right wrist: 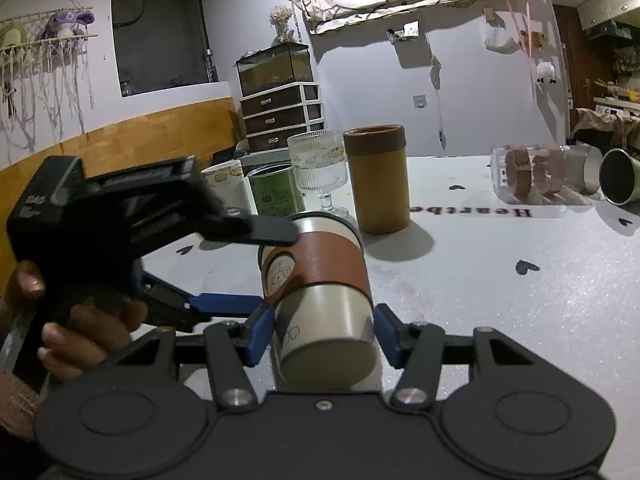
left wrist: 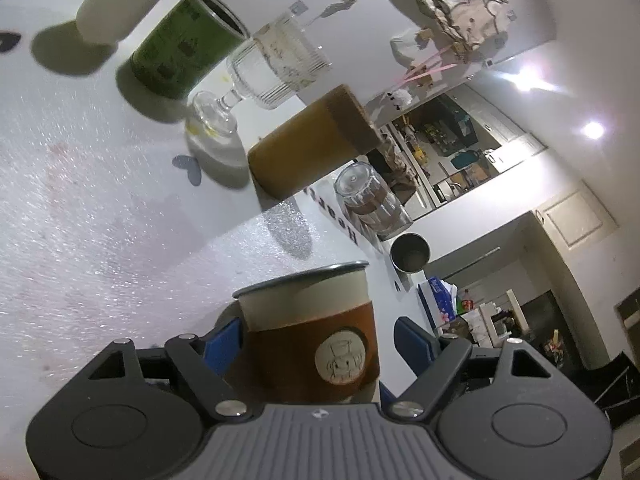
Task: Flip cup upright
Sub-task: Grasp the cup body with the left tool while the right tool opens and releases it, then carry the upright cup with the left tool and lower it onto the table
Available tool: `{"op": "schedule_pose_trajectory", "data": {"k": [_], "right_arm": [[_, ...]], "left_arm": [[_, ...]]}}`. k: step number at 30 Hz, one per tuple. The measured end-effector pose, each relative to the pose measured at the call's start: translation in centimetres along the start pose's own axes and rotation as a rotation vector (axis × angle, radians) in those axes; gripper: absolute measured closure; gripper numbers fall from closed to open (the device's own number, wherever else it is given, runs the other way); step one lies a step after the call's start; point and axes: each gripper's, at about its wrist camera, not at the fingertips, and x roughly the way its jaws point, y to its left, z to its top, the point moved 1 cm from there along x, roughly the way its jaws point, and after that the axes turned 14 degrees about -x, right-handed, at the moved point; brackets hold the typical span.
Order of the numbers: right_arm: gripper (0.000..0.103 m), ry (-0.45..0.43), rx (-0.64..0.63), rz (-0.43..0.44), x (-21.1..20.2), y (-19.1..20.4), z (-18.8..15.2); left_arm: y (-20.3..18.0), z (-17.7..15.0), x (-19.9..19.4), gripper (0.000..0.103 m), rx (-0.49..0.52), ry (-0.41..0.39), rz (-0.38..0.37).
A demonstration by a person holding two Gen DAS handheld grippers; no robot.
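The cup is a cream tumbler (right wrist: 324,300) with a brown leather sleeve and a round badge. It is tilted, base toward the right wrist camera, above the white table. My right gripper (right wrist: 324,334) has its blue pads on both sides of the cup's lower body. My left gripper (right wrist: 248,268) comes in from the left in that view, one finger over the sleeve and one below. In the left wrist view the cup (left wrist: 308,328) sits between the left gripper's (left wrist: 316,340) blue pads: the left pad touches, the right pad stands a little apart.
On the white table (right wrist: 500,300) stand a tan cylinder (right wrist: 378,180), a ribbed glass goblet (right wrist: 318,168), a green tin (right wrist: 274,192) and a white mug (right wrist: 226,184). A clear jar (right wrist: 528,174) and a steel cup (right wrist: 618,176) lie on their sides at the far right.
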Motion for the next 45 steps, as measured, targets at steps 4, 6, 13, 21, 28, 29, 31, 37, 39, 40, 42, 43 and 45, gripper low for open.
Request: {"op": "schedule_pose_trajectory", "data": {"k": [4, 6, 13, 21, 28, 29, 31, 37, 39, 40, 42, 43, 45], "right_arm": [[0.047, -0.001, -0.022, -0.012, -0.2, 0.5, 0.0], [0.048, -0.002, -0.041, -0.022, -0.4, 0.8, 0.0], [0.050, -0.006, -0.102, -0.014, -0.8, 1.9, -0.1], [0.045, -0.012, -0.100, 0.020, -0.4, 2.2, 0.2], [0.038, -0.053, -0.097, 0.012, -0.6, 2.5, 1.0], [0.038, -0.055, -0.097, 0.006, -0.6, 2.5, 1.0], [0.038, -0.055, -0.093, -0.002, -0.6, 2.4, 1.0], [0.038, -0.039, -0.085, -0.023, -0.3, 2.1, 0.9], [0.038, -0.035, -0.081, -0.029, -0.2, 2.0, 0.8], [0.038, -0.033, -0.079, -0.034, -0.2, 1.9, 0.8], [0.038, -0.028, -0.075, -0.042, -0.1, 1.8, 0.8], [0.038, -0.026, -0.073, -0.044, -0.1, 1.7, 0.7], [0.038, -0.023, -0.071, -0.047, 0.0, 1.7, 0.7]], "left_arm": [[0.0, 0.1, 1.0, 0.021, -0.007, -0.008, 0.009], [-0.3, 0.0, 1.3, 0.021, 0.008, -0.014, 0.021], [-0.2, -0.1, 1.5, 0.024, 0.050, -0.038, 0.043], [-1.9, -0.7, -1.4, 0.025, 0.245, -0.171, 0.064], [-3.7, -1.1, -4.8, 0.025, 0.512, -0.424, 0.207], [-3.8, -0.9, -5.1, 0.025, 0.538, -0.456, 0.231], [-4.0, -0.4, -5.5, 0.025, 0.587, -0.512, 0.279], [-3.7, 2.4, -6.3, 0.025, 0.670, -0.627, 0.424], [-3.4, 3.3, -6.4, 0.025, 0.696, -0.660, 0.492], [-3.2, 3.9, -6.5, 0.025, 0.704, -0.674, 0.517], [-2.8, 4.7, -6.9, 0.025, 0.713, -0.697, 0.557], [-2.6, 5.0, -7.1, 0.025, 0.716, -0.708, 0.574], [-2.2, 5.8, -7.4, 0.025, 0.717, -0.727, 0.606]]}}
